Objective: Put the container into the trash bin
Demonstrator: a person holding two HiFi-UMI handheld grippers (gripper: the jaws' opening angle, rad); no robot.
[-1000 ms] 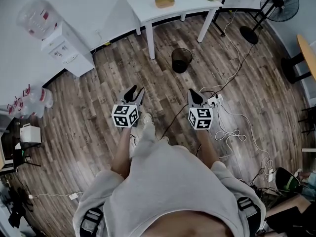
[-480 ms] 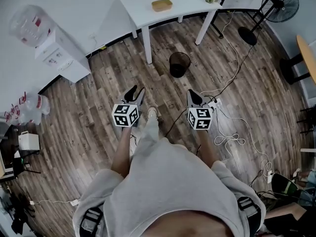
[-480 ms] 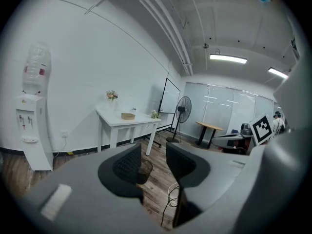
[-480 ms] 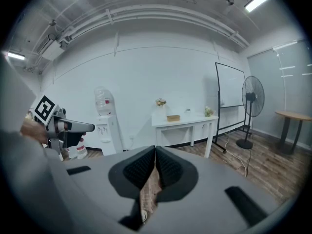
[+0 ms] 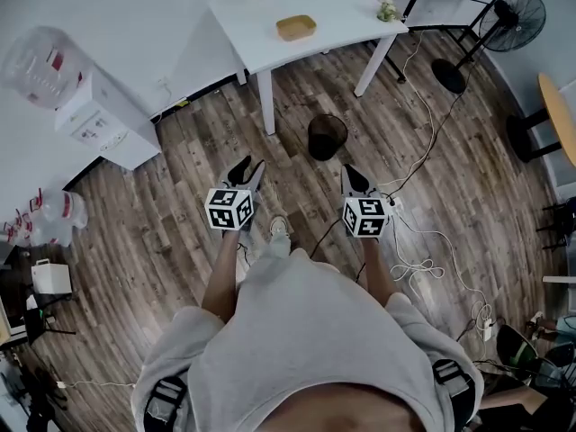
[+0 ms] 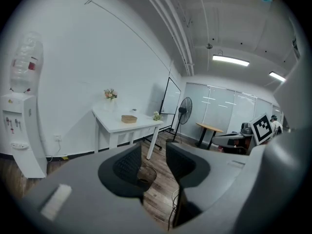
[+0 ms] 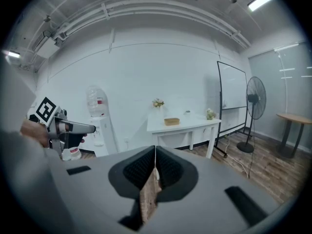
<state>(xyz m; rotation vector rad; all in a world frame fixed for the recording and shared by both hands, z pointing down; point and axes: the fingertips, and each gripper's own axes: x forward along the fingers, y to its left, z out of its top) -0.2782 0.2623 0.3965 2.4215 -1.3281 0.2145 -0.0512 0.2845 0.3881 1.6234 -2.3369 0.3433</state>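
The container (image 5: pixel 296 28) is a shallow tan box lying on the white table (image 5: pixel 333 12) far ahead; it also shows in the left gripper view (image 6: pixel 129 119) and the right gripper view (image 7: pixel 171 122). A black mesh trash bin (image 5: pixel 328 137) stands on the wood floor in front of the table, seen between the left jaws (image 6: pixel 145 174). My left gripper (image 5: pixel 247 163) (image 6: pixel 153 152) is open and empty, held at waist height. My right gripper (image 5: pixel 349 170) (image 7: pixel 155 155) is shut with nothing in it. Both are well short of the table.
A water dispenser (image 5: pixel 90 115) stands by the left wall. A floor fan (image 5: pixel 517 12) and a round wooden table (image 5: pixel 558 106) are at the right. Cables and a power strip (image 5: pixel 393 203) lie on the floor near my right side. A small flower pot (image 5: pixel 387 11) sits on the table's corner.
The table, the bin and the water dispenser have slid lower and nearer in the head view as the person walks forward. Both grippers keep their pose.
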